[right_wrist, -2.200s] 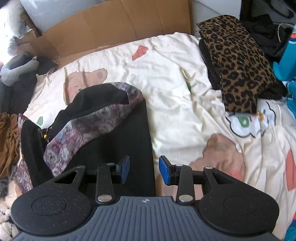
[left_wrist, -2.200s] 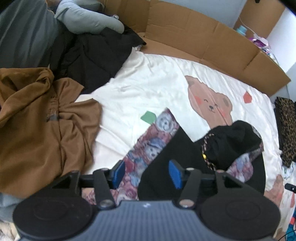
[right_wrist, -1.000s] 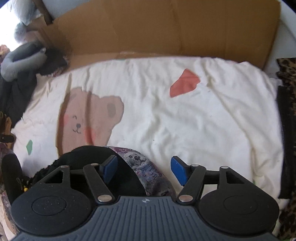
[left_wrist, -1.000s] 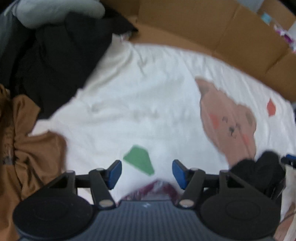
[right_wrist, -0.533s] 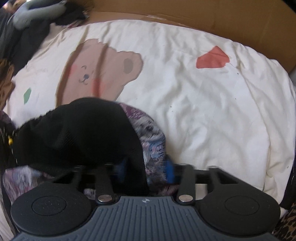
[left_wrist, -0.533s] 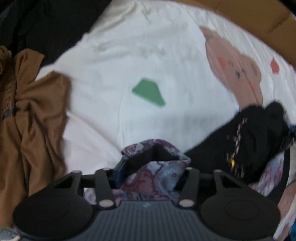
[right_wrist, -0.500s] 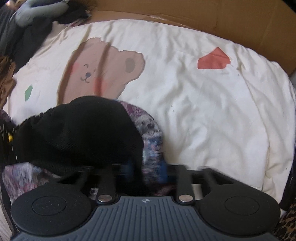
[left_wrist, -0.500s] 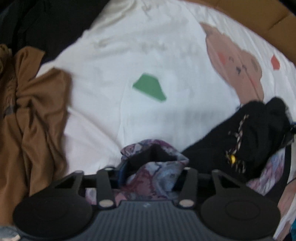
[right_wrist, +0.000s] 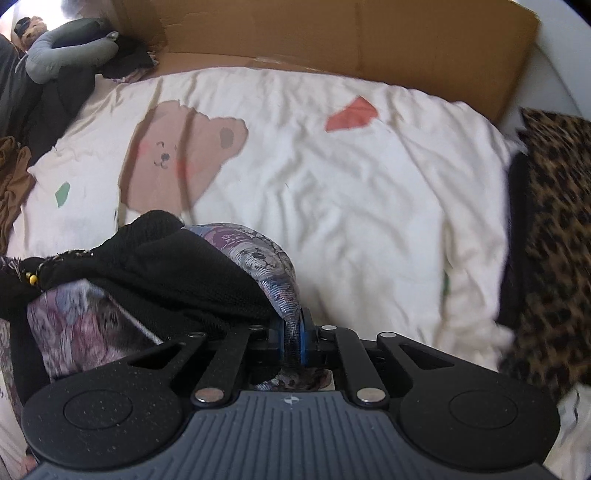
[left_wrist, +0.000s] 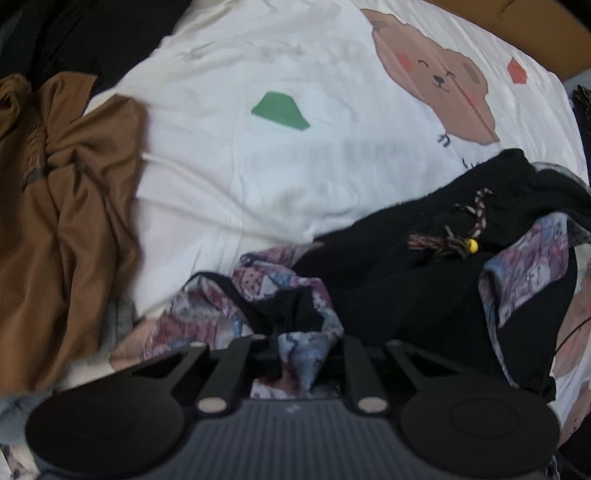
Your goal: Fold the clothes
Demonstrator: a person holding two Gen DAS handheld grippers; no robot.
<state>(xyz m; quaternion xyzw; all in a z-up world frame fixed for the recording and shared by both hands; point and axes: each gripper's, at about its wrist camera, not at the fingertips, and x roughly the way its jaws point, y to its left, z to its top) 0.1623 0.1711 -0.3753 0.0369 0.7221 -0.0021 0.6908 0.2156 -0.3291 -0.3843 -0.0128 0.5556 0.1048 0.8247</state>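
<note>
A black garment (left_wrist: 406,280) with purple-blue bear-print panels and a braided drawstring (left_wrist: 458,236) lies bunched on the cream bear-print bedsheet (left_wrist: 295,155). My left gripper (left_wrist: 299,350) is shut on a printed fold at the garment's left end. In the right wrist view the same garment (right_wrist: 177,273) rises in a hump, and my right gripper (right_wrist: 293,341) is shut on its printed edge, blue pads pressed tight on the cloth. Both pinched edges are lifted off the sheet.
A brown garment (left_wrist: 62,206) lies crumpled at the left. Dark clothes (left_wrist: 66,33) are piled at the far left. A leopard-print garment (right_wrist: 554,236) lies at the right edge. Cardboard (right_wrist: 332,33) walls the far side, with a grey plush (right_wrist: 62,48) in the corner.
Both grippers went from open above the sheet to shut on the garment's printed edges. They have since drawn the cloth back toward the near side, bunching it up.
</note>
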